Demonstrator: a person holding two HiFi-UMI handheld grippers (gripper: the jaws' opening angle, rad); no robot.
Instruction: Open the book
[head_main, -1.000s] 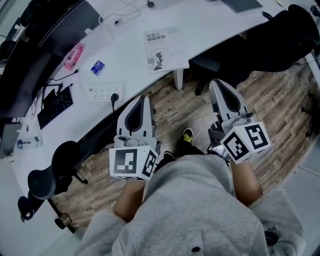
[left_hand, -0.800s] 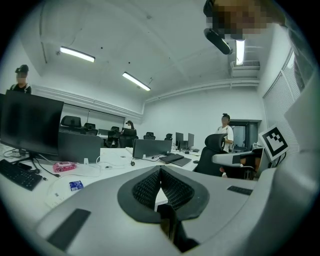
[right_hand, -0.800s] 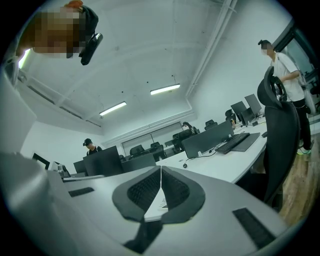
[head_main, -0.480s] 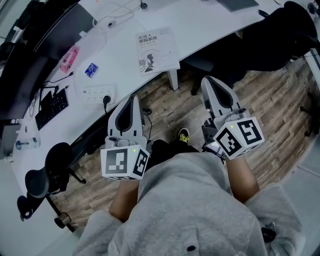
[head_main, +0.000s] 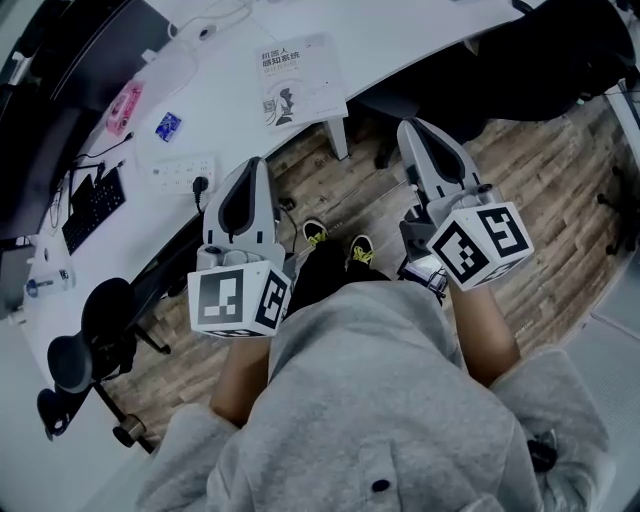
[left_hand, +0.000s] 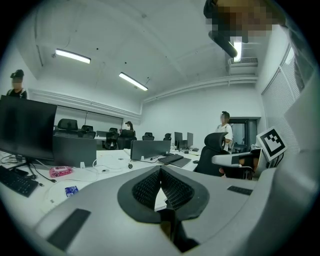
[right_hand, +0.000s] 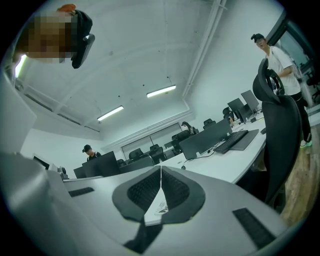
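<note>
The book (head_main: 297, 80) lies closed on the white desk (head_main: 400, 40) near its front edge, white cover up with dark print. Both grippers hover over the wooden floor, short of the desk and pointing toward it. In the head view my left gripper (head_main: 250, 165) is below and left of the book, and my right gripper (head_main: 410, 128) is to its lower right. Each has its jaws shut with nothing held. Seen along its own jaws, the left gripper (left_hand: 160, 169) faces the desk. In the right gripper view the right gripper (right_hand: 161, 167) shows a corner of the book (right_hand: 157, 207) behind its pads.
On the desk left of the book lie a power strip (head_main: 180, 172), a blue card (head_main: 167, 126), a pink item (head_main: 122, 108) and a keyboard (head_main: 92, 208). A desk leg (head_main: 335, 138) stands below the book. Office chairs (head_main: 95, 340) flank me; my shoes (head_main: 335, 245) are between the grippers.
Both grippers have advanced a little toward the desk and stayed shut. A second shoe has come into view as the person stepped forward.
</note>
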